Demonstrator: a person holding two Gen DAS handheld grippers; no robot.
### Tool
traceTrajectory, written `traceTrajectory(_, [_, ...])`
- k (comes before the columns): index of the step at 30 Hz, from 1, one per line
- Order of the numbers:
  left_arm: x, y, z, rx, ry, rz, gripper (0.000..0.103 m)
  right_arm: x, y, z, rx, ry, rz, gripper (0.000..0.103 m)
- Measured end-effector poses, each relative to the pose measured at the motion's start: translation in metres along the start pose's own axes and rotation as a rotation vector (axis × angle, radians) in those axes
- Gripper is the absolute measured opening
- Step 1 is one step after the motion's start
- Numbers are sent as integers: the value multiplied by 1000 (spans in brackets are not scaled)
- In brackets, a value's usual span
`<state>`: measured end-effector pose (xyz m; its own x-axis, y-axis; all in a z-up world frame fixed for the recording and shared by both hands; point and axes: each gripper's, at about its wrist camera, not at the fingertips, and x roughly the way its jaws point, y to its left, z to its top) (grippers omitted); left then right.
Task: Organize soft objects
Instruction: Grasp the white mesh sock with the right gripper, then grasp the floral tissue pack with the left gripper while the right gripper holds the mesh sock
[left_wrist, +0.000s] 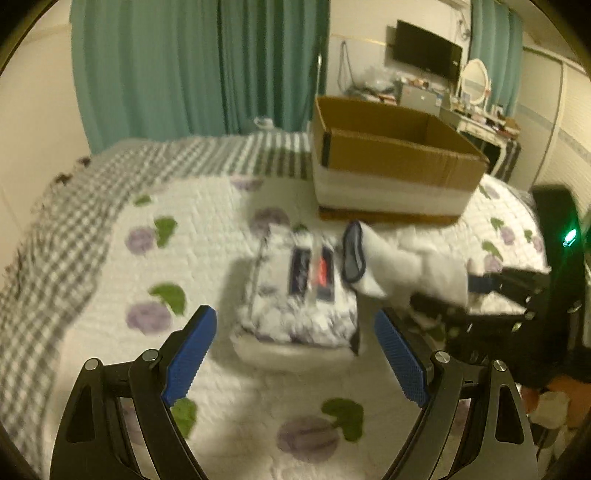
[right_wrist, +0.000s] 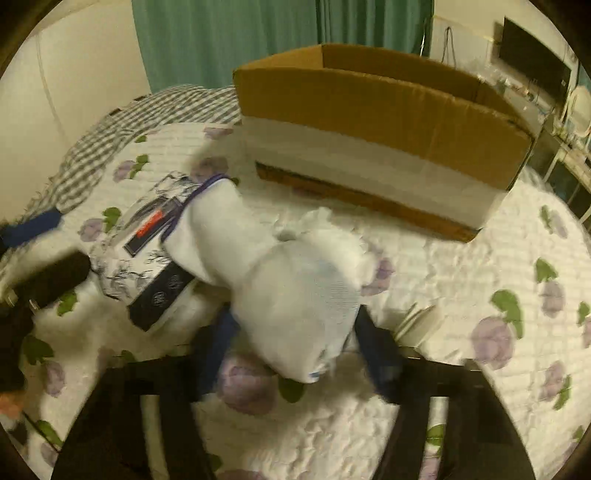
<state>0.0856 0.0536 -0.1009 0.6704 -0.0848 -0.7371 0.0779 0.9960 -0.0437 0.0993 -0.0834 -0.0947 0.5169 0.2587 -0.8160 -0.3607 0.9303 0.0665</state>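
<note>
The right gripper (right_wrist: 295, 343) has its jaws clenched on a white sock (right_wrist: 291, 280), apparently stuffed, just in front of the cardboard box (right_wrist: 369, 107). The left gripper (left_wrist: 295, 354) hangs with jaws released over a patterned packet (left_wrist: 295, 291) nearer than the box. The box stands on the bed (left_wrist: 110, 295); its visible interior looks bare, though blur hides the bottom.

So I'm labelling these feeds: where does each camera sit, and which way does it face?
Left wrist: on the left gripper, angled down at the floral quilted bed; its open blue-padded jaws show.
Right wrist: on the right gripper, angled down; its jaws flank a white sock.
Shared: the sock, patterned tissue pack, brown cardboard box.
</note>
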Motion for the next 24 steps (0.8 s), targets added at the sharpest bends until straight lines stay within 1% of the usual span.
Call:
traceTrajectory(2, [4,-3,-7,8,23,0,89,-8,3,-2,-20,-22,-22,47])
traceTrajectory(5, [14,-7,-17,14,62,-4,89,-31,6,-3,-25,-81,-15,47])
traceTrajectory(9, [26,-7,-20,29,71,48,89,-53,1,-3,-8,-138,-13,47])
traceTrajectory(16, [40,-4,-16,35,57,69,89,-63,-10,-1,29,-166,9,47])
traceTrajectory(22, [55,-3,-9,43,35,85,89,-69,-20,1,57,-180,5,47])
traceTrajectory(24, [58,-1,-6,35,27,80,89,-68,-21,0,63,-177,1,47])
